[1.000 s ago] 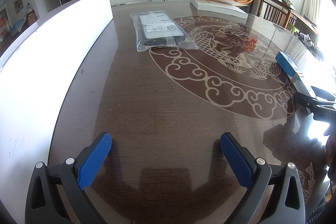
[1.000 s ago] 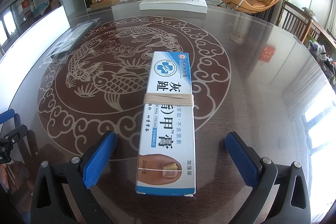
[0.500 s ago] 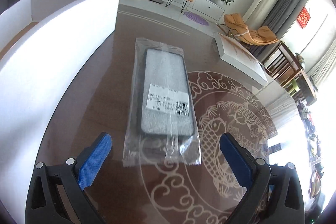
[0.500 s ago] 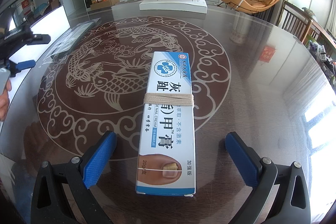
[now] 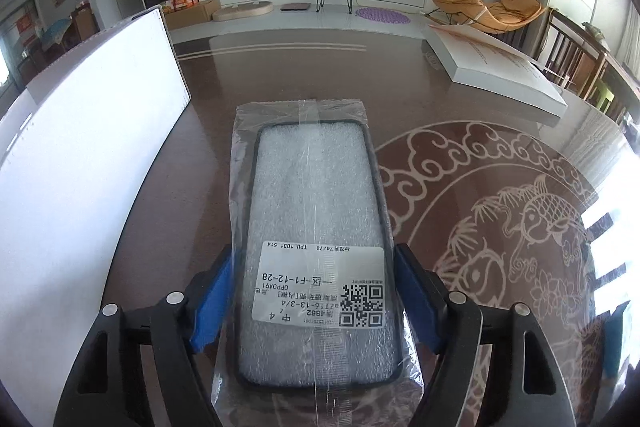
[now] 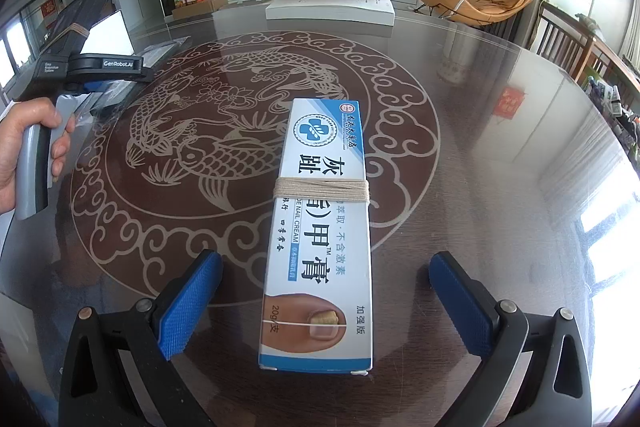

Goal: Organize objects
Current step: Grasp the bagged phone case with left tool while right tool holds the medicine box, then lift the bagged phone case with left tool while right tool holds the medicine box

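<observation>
Bagged phone case [image 5: 312,187]: flat on the bench [image 5: 208,163], lengthwise away from the camera, just beside a white box [image 5: 88,155] on the left. Probably very light. Soft rim likely to flex under a hard squeeze, with a padded-looking insert inside. Clear bag loose, glossy and crinkled, so judged slippery and apt to slide over the case rather than carry it. Best taken across the two long edges, on the rim itself and near the end with the printed label [image 5: 320,287], not by the spare film at the ends. Gentle pressure advised, to avoid bowing the case.

Left tool [image 5: 312,255]: about half open and closing, pointing steeply down, blue pads [image 5: 212,291] astride the labelled end of the case. Left pad already under a fold of the bag film, right pad hard against the bag's edge. No firm press on the rim visible yet, and nothing lifted.

Right tool [image 6: 326,259]: wide open, holding nothing, pads well clear on both sides of a nail cream box [image 6: 326,139]. That box flat on the bench over the carp pattern, bound across the middle with twine [image 6: 320,189]. Stiff carton, light, easy to pinch across its narrow width.
</observation>
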Tool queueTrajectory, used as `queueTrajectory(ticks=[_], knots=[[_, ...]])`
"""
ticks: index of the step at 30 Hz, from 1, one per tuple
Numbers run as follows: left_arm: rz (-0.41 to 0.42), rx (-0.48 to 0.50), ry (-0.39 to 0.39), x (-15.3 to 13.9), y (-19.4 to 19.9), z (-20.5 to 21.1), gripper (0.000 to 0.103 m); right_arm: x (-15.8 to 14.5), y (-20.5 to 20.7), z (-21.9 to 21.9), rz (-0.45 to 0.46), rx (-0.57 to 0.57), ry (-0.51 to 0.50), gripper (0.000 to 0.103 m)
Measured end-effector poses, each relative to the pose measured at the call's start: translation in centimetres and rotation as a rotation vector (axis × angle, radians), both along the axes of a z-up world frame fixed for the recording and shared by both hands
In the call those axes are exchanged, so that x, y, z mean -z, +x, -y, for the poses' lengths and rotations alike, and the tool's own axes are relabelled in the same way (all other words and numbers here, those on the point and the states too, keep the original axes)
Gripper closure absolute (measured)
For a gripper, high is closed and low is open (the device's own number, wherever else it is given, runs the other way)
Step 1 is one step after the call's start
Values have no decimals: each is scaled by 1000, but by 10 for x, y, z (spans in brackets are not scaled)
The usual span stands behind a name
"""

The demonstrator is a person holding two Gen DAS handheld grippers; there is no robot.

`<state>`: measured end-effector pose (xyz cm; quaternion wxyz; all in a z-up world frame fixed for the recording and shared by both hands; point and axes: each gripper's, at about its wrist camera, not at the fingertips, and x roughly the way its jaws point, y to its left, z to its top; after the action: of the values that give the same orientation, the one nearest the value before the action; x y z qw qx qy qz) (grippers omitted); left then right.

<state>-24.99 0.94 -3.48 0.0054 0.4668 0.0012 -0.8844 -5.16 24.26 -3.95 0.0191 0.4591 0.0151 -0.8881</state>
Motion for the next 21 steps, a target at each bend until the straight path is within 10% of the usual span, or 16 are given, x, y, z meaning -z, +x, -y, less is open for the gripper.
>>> queueTrajectory(ticks=[9,21], knots=[[-52,56,-5,0,132,0,28,0,0,0,0,0,0,0],[-52,58,-3,0,148,0,28,0,0,0,0,0,0,0]])
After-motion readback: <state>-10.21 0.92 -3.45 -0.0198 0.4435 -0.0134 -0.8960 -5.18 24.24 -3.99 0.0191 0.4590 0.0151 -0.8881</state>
